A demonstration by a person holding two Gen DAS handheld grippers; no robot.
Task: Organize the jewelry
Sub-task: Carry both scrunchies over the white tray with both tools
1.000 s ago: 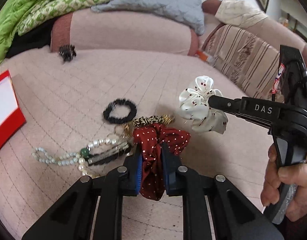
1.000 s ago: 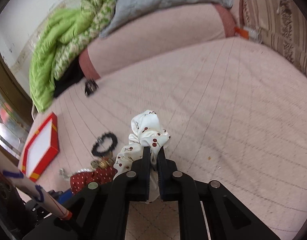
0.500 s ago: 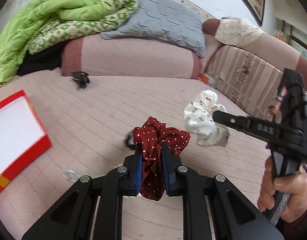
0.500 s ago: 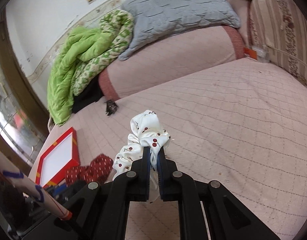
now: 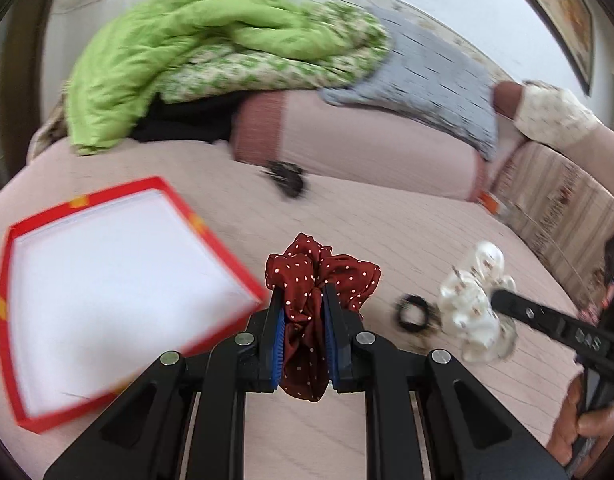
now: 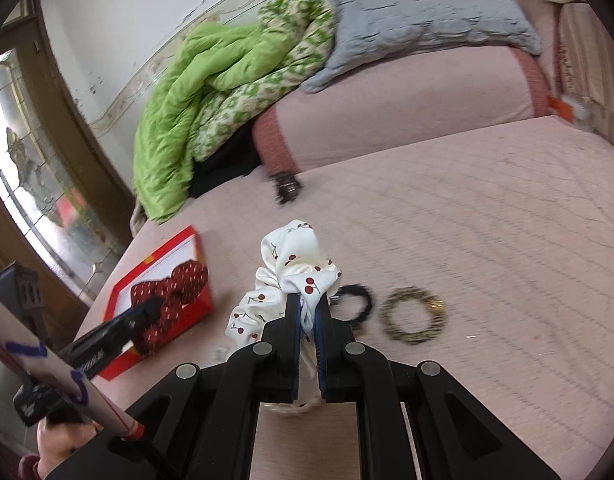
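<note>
The left gripper [image 5: 303,312] is holding a dark red white-dotted fabric scrunchie [image 5: 321,276] with its fingers clamped on the gathered cloth, just beside the near corner of the shallow red cardboard box with a white lining [image 5: 195,216]. The right gripper [image 6: 306,314] is pinching a white cherry-print satin scrunchie [image 6: 295,264] the same way, above the pink quilted sofa seat [image 6: 487,208].

Both loads are hanging by a small fold, so slippery satin could be sliding out of the right fingers during a quick swing, dropping short of the box. The two grippers are heading for the same small box, judging by their aim, and could be knocking together or nudging its light wall. The red scrunchie is sitting over the rim rather than clearly over the lining; releasing here risks it draping on the edge and tumbling out. A black elastic hair tie [image 6: 353,304] and a gold-and-black patterned hair ring [image 6: 413,316] are lying on the seat, near each other, waiting.
</note>
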